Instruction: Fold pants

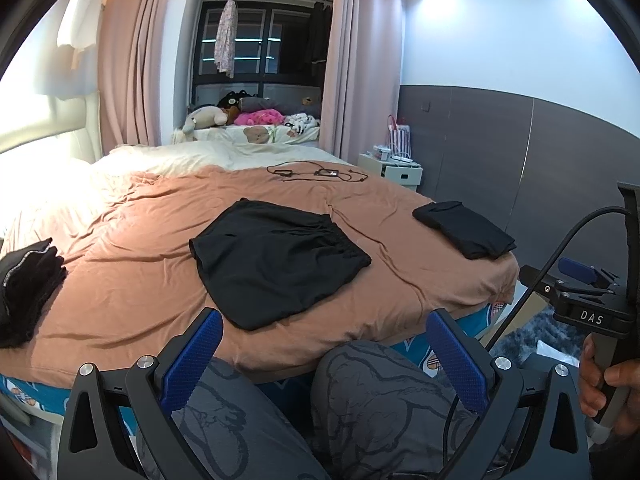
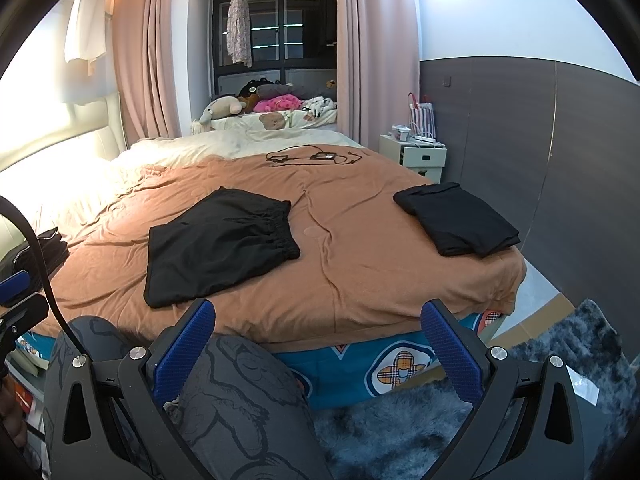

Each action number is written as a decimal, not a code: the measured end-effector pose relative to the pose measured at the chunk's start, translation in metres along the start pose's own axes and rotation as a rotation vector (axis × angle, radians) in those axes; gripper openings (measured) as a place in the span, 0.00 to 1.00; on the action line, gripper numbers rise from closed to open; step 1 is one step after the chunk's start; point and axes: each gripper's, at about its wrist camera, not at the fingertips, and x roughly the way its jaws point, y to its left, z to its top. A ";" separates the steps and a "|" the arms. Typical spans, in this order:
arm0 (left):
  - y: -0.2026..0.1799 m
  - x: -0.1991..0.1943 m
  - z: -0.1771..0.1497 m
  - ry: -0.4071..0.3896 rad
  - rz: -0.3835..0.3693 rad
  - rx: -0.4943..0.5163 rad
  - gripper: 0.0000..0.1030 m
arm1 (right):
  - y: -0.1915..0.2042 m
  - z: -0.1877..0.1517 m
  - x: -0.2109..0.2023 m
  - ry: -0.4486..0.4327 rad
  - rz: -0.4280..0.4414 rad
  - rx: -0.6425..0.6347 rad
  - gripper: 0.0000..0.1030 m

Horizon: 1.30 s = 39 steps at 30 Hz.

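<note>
Bed (image 1: 140,280) with tan cover fills mid-frame in both views; black pants (image 1: 276,264) lie flat on it at center in the left wrist view, center-left (image 2: 216,248) in the right wrist view. A folded black garment (image 1: 464,228) sits near the bed's right edge, a dark clothes pile (image 1: 28,288) at far left. Left claw (image 1: 324,364) and right claw (image 2: 316,356) sit at bottom frame, both spread wide, holding nothing, short of the bed over the person's knees.
</note>
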 end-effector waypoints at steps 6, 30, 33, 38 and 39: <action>0.000 -0.001 0.000 -0.003 -0.001 0.000 1.00 | 0.000 0.000 -0.001 -0.003 -0.002 -0.002 1.00; 0.004 -0.011 0.003 -0.019 0.005 -0.011 1.00 | -0.001 0.003 -0.007 -0.019 0.009 -0.006 1.00; 0.006 -0.016 0.004 -0.027 0.007 -0.012 1.00 | -0.001 0.004 -0.009 -0.027 0.013 -0.007 1.00; 0.007 -0.018 0.004 -0.029 0.013 -0.013 1.00 | -0.002 0.004 -0.013 -0.035 0.019 -0.007 1.00; 0.007 -0.018 0.005 -0.029 0.014 -0.013 1.00 | -0.002 0.004 -0.013 -0.036 0.020 -0.007 1.00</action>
